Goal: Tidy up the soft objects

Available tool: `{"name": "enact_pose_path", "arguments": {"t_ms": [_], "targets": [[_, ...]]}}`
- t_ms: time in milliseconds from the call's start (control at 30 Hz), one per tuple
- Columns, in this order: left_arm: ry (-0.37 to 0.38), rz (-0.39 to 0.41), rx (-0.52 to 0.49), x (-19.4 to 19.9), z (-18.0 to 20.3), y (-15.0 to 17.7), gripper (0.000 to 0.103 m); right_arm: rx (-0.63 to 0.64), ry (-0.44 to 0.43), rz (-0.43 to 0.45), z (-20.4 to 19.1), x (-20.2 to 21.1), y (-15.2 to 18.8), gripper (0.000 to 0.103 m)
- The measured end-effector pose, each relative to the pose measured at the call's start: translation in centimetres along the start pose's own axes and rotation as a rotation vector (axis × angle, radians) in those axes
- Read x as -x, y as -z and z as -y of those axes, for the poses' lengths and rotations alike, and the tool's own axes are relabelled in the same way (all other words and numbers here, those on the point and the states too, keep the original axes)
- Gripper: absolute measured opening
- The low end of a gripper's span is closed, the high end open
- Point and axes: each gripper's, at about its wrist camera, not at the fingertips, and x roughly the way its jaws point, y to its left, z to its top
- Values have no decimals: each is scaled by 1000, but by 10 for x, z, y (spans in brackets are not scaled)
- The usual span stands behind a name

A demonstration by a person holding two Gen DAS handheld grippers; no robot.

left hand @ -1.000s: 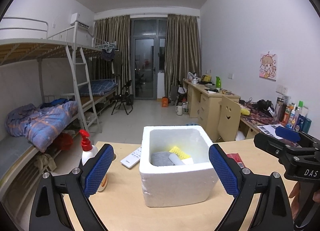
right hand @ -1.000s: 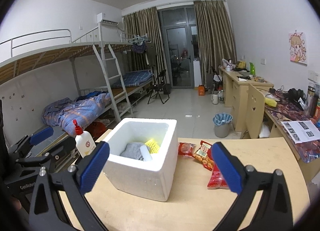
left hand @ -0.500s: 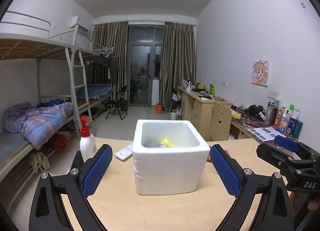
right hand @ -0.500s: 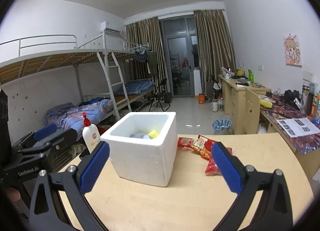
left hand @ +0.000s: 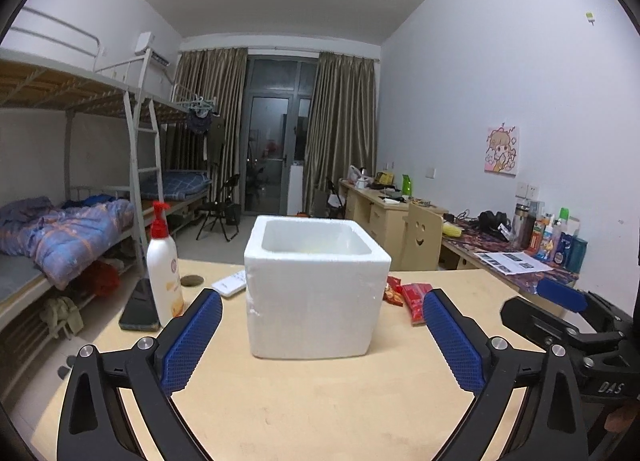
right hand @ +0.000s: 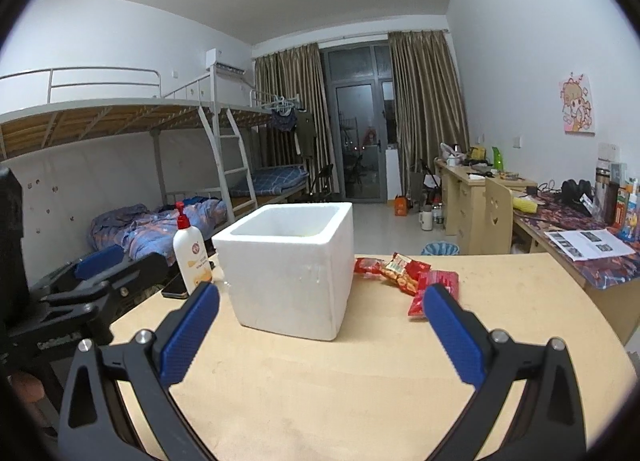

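Observation:
A white foam box stands in the middle of the wooden table. Its inside is hidden from this low angle; only a faint yellow glow shows at the inner wall. My left gripper hangs open in front of the box, nothing between its blue pads. My right gripper is open too, a little to the right of the box, also holding nothing. In the left wrist view the right gripper shows at the far right; in the right wrist view the left gripper appears at the left.
A white pump bottle with a red top, a black phone and a white remote lie left of the box. Red snack packets lie to its right. Beds, desks and a chair stand beyond the table.
Both grippers have dropped lower and drawn back from the box. The grey and yellow soft things seen inside it earlier are now out of sight behind its rim.

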Motion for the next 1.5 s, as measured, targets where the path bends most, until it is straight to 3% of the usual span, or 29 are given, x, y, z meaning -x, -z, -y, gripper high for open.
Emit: {"name": "enact_pose_path", "arguments": {"t_ms": [300, 600, 1500], "targets": [[2, -56, -11, 3, 0, 16, 101, -47, 32, -18, 5, 8, 11, 103], [-4, -18, -30, 15, 7, 15, 101, -46, 38, -5, 3, 15, 8, 103], [-2, -34, -31, 9, 5, 18, 101, -47, 28, -35, 1, 11, 9, 103]]}}
